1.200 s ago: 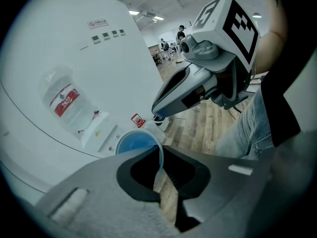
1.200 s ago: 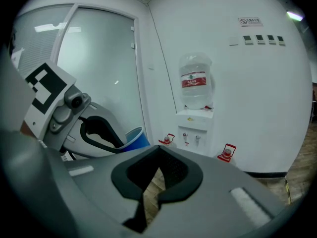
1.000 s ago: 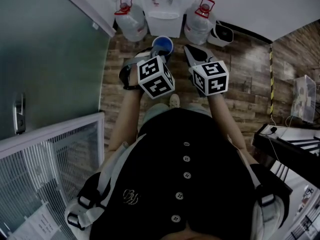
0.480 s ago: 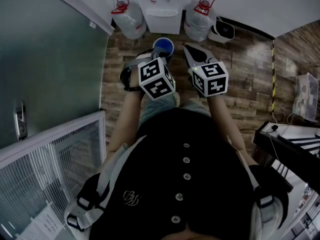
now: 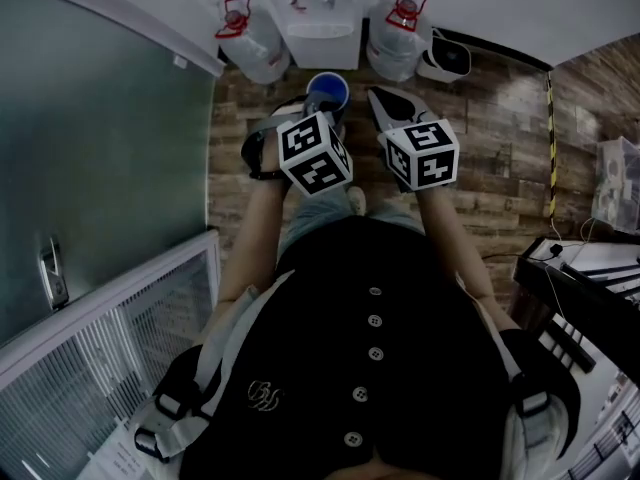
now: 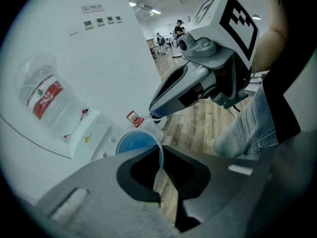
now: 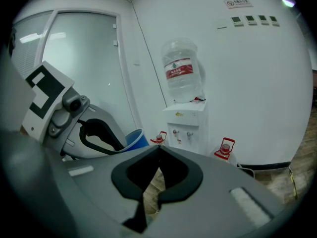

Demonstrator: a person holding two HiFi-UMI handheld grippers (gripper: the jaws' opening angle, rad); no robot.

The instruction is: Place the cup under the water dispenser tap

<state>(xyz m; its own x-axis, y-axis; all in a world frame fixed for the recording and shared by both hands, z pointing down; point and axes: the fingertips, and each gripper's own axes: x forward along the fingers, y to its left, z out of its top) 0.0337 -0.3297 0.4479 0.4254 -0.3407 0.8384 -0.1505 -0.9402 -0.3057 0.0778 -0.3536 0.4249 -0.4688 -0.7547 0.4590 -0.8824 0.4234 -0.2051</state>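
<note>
A blue cup point(image 5: 326, 90) hangs over the wooden floor just short of the white water dispenser point(image 5: 320, 18). My left gripper point(image 5: 320, 111) is shut on its rim. In the left gripper view the cup's point(image 6: 134, 144) thin wall runs down between the jaws of the left gripper point(image 6: 159, 166). The right gripper point(image 5: 384, 102) hovers beside it on the right, shut with nothing between its jaws. In the right gripper view the dispenser point(image 7: 185, 125), with a bottle point(image 7: 182, 71) on top, stands straight ahead past the right gripper point(image 7: 159, 151), and the cup point(image 7: 134, 139) is at the left.
Spare water bottles stand on the floor left point(image 5: 248, 40) and right point(image 5: 396, 30) of the dispenser. A frosted glass partition point(image 5: 100, 148) runs along the left. A small white appliance point(image 5: 446, 58) sits at the wall to the right, and a dark desk point(image 5: 585, 288) is at far right.
Both grippers and the person have moved forward towards the dispenser, which now sits higher in the head view. The left gripper still holds the cup.
</note>
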